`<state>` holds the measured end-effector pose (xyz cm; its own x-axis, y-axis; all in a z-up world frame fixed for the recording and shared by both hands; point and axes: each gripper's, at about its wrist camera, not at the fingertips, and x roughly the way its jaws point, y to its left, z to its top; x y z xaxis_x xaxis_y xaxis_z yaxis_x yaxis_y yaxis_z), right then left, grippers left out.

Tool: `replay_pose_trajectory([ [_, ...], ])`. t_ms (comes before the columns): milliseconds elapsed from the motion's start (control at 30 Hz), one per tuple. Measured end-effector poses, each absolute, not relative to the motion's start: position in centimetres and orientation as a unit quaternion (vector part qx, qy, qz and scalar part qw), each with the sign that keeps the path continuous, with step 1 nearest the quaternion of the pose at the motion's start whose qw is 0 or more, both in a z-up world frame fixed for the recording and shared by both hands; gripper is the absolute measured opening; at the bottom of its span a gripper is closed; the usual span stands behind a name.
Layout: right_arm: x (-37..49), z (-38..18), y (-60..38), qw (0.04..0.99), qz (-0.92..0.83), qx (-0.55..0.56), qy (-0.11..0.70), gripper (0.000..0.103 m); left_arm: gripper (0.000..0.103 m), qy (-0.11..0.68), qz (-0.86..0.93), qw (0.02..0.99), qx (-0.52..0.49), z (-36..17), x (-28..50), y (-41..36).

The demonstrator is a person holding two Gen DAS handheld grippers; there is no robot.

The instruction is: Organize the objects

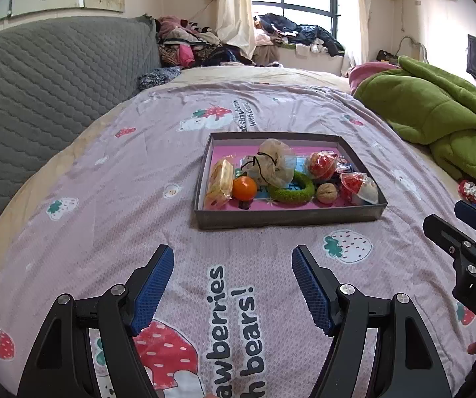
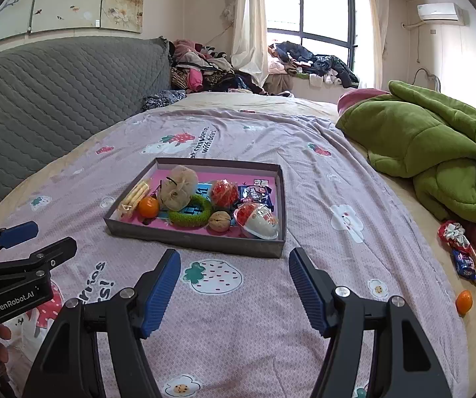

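Observation:
A grey shallow box (image 1: 284,216) (image 2: 191,239) with a pink floor sits on the bedsheet. It holds a biscuit packet (image 1: 219,182), an orange (image 1: 244,188) (image 2: 148,206), a mesh pouch (image 1: 273,162), a green ring (image 1: 291,189) (image 2: 190,215), a walnut (image 1: 327,193) (image 2: 219,221) and red wrapped sweets (image 1: 321,165). Loose on the bed at the right lie a small orange (image 2: 464,301), a red wrapped sweet (image 2: 452,233) and a blue packet (image 2: 465,263). My left gripper (image 1: 233,252) is open and empty, short of the box. My right gripper (image 2: 234,255) is open and empty, just before the box's near wall.
A green blanket (image 2: 437,146) is heaped at the right of the bed. A grey quilted headboard (image 1: 45,93) runs along the left. Piles of clothes (image 2: 204,69) lie by the window at the back.

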<state>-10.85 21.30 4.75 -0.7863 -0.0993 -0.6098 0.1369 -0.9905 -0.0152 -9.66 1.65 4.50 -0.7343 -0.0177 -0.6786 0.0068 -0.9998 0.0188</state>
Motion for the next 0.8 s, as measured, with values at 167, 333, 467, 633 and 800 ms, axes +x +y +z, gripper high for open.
replay_pose_trajectory([
  [167,-11.0,4.1,21.5,0.06,-0.943,0.327,0.027,0.067,0.075,-0.006,-0.929,0.006,0.369,3.6,-9.6,1.5],
  [333,-10.9,3.4,21.7,0.058,-0.942,0.33,0.022,0.067,0.075,-0.003,-0.929,0.003,0.37,2.8,-9.7,1.4],
  [467,-10.8,2.6,21.9,0.055,-0.942,0.332,0.022,0.067,0.075,-0.003,-0.93,0.001,0.369,2.2,-9.8,1.3],
  [633,-10.7,1.6,22.0,0.054,-0.941,0.333,0.024,0.067,0.075,-0.004,-0.93,-0.004,0.367,1.2,-9.8,1.3],
  [800,-10.5,1.1,22.1,0.051,-0.942,0.331,0.025,0.067,0.075,-0.003,-0.93,-0.004,0.368,0.1,-10.0,1.2],
])
